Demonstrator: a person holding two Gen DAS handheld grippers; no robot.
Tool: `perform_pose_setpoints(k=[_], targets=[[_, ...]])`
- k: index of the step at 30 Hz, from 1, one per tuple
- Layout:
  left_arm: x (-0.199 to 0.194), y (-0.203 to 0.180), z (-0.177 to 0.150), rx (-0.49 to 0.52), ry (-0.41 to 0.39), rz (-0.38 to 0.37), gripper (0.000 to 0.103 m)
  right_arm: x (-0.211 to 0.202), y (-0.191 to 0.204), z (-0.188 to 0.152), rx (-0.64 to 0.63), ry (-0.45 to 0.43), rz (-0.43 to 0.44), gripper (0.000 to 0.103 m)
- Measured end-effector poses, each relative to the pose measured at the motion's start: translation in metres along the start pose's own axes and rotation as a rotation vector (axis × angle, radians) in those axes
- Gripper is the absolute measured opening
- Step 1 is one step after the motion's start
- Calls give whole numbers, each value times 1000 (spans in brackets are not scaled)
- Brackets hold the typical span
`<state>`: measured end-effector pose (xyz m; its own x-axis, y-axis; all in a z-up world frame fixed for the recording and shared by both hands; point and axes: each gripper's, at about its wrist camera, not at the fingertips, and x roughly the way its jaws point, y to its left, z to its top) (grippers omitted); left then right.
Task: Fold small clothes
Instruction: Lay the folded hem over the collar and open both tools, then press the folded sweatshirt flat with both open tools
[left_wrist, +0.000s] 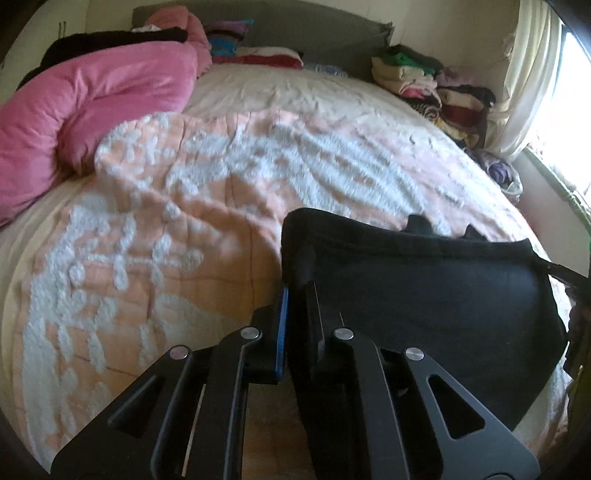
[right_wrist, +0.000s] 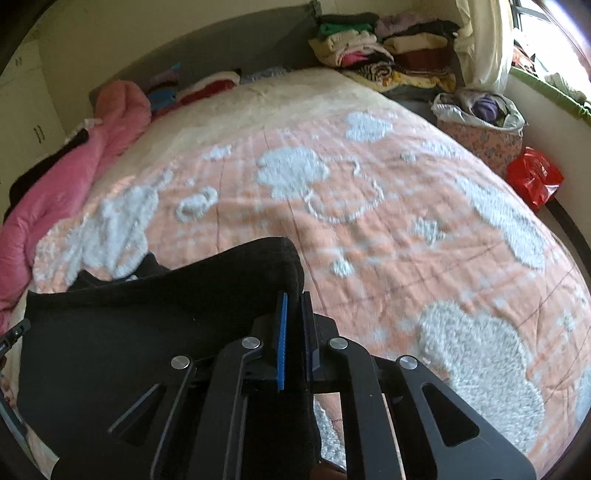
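A small black garment (left_wrist: 424, 295) hangs stretched between my two grippers above the peach bedspread (left_wrist: 221, 192). My left gripper (left_wrist: 297, 291) is shut on its left top corner, and the cloth spreads to the right of it. In the right wrist view my right gripper (right_wrist: 294, 299) is shut on the garment's (right_wrist: 147, 332) right top corner, and the cloth spreads to the left. The other gripper's tip shows at the far edge of each view.
A pink duvet (left_wrist: 92, 103) lies along the bed's left side. Stacks of folded clothes (left_wrist: 424, 85) stand at the far right by the headboard. A lined basket (right_wrist: 480, 125) and a red bag (right_wrist: 533, 177) sit beside the bed on the right, under the window.
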<state>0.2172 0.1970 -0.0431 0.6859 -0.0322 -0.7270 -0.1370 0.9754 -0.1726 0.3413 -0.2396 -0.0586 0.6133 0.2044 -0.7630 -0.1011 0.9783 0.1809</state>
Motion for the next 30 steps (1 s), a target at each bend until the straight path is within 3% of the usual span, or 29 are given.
perform_pose_setpoints(k=[10, 11, 13, 19, 22, 30], targets=[[-6, -2, -7, 13, 14, 8, 5, -3, 2, -7, -20, 19, -24, 11], [-7, -2, -7, 12, 15, 8, 5, -4, 2, -8, -18, 22, -21, 14], [-8, -2, -7, 12, 19, 10, 5, -6, 1, -9, -6, 32, -13, 28], [-14, -4, -10, 9, 24, 0, 7, -19, 0, -15, 15, 29, -4, 36], [-19, -5, -11, 6, 21, -1, 16, -30, 2, -18, 18, 16, 6, 48], [-37, -15, -22, 13, 19, -21, 36, -56, 19, -32, -15, 12, 53, 55]])
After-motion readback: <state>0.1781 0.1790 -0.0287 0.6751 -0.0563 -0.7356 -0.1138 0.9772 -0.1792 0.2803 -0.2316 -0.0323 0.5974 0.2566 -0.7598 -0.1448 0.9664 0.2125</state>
